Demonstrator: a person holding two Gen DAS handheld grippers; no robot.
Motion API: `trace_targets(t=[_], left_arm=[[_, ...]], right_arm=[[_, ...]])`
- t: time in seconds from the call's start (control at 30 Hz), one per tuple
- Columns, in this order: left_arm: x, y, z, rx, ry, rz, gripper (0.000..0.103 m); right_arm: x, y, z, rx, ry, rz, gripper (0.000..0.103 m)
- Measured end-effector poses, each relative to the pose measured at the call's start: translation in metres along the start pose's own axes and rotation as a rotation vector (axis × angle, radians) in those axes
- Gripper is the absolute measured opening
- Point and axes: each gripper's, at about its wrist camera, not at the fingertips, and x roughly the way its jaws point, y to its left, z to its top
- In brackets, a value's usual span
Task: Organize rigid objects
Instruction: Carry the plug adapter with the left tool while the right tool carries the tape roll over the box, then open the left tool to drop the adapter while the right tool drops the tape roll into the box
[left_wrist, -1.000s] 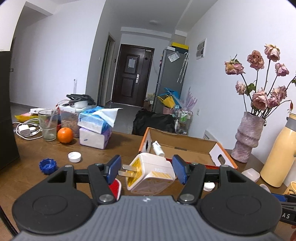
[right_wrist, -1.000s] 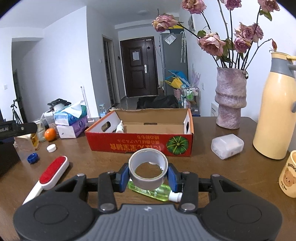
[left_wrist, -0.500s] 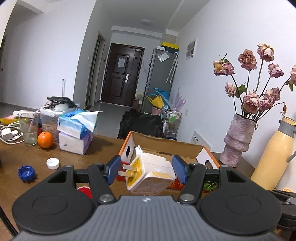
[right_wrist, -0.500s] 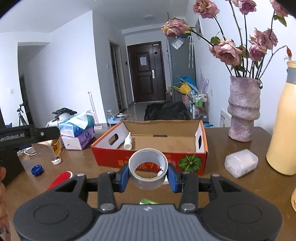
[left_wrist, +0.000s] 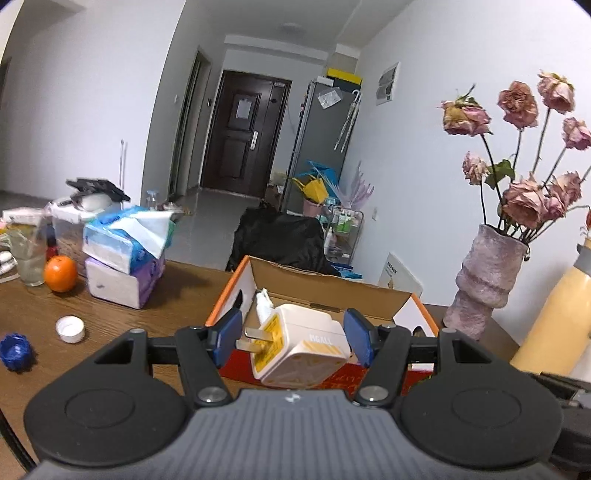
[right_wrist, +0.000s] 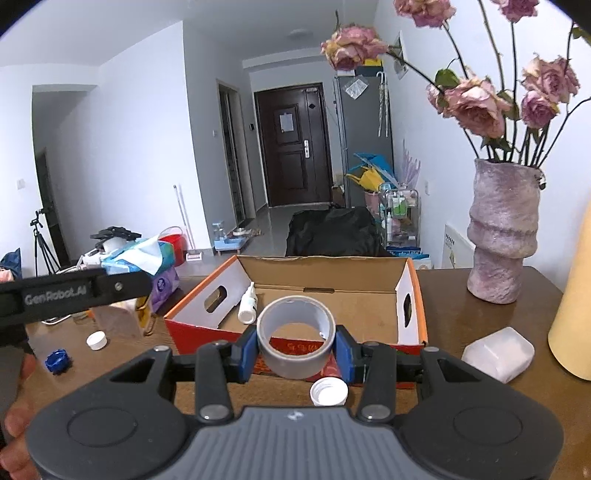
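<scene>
Both grippers loaded, held in front of the cardboard box.
Left wrist: left gripper (left_wrist: 293, 338) clamps white plug adapter (left_wrist: 299, 345), prongs pointing left, before cardboard box (left_wrist: 325, 291) on desk (left_wrist: 110, 321). Right wrist: right gripper (right_wrist: 295, 349) clamps grey tape roll (right_wrist: 295, 336) upright, before the box's near wall; white dropper bottle (right_wrist: 247, 304) leans inside box, white bottle cap (right_wrist: 328, 392) on desk below.

We're in a home here, a lived-in apartment. Down the hall stands a dark front door (right_wrist: 293, 149), and beside it a grey fridge (right_wrist: 364, 123) with umbrellas hanging on its side. A wooden surface (left_wrist: 177, 299) carries everyday clutter: tissue packs (left_wrist: 123, 245), an orange (left_wrist: 60, 274), a vase (right_wrist: 502, 232) of dried roses (right_wrist: 474, 105). A mop (right_wrist: 183, 218) leans on the wall, pet bowls (right_wrist: 231, 240) on the floor.
</scene>
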Motion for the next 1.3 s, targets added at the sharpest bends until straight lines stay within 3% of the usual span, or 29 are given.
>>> trace_targets(t=[1.3], left_arm=[[0.166,-0.029,0.020,0.052,0.073,0.091,0.062]], right_arm=[[0.137,-0.043,0.052,-0.010,0.111,-0.071,0.042]])
